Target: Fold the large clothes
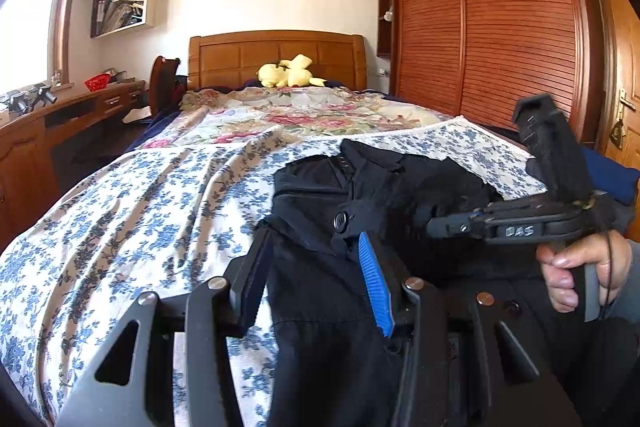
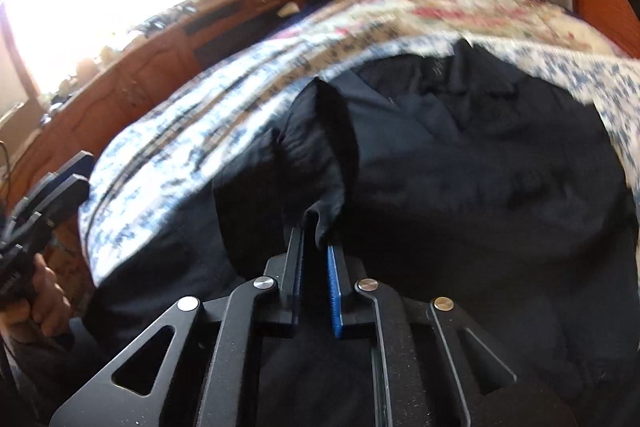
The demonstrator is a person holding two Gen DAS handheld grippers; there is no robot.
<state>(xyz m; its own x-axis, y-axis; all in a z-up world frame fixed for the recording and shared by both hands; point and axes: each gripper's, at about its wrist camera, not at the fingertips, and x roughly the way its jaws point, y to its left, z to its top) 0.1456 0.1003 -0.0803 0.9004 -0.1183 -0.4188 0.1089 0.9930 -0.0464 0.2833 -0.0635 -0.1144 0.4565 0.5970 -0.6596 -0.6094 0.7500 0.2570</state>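
a: where's the coat?
b: the black coat point(image 1: 320, 187) lies on the bed's blue-flowered sheet point(image 1: 140, 207).
a: the tools?
b: left tool point(image 1: 312, 279) is part open astride the coat's edge, not pinching. right tool point(image 2: 316, 259) is nearly closed on a fold of the coat.

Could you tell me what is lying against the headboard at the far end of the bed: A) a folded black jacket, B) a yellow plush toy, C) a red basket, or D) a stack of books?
B: a yellow plush toy rests against the wooden headboard, beyond the floral bedcover.
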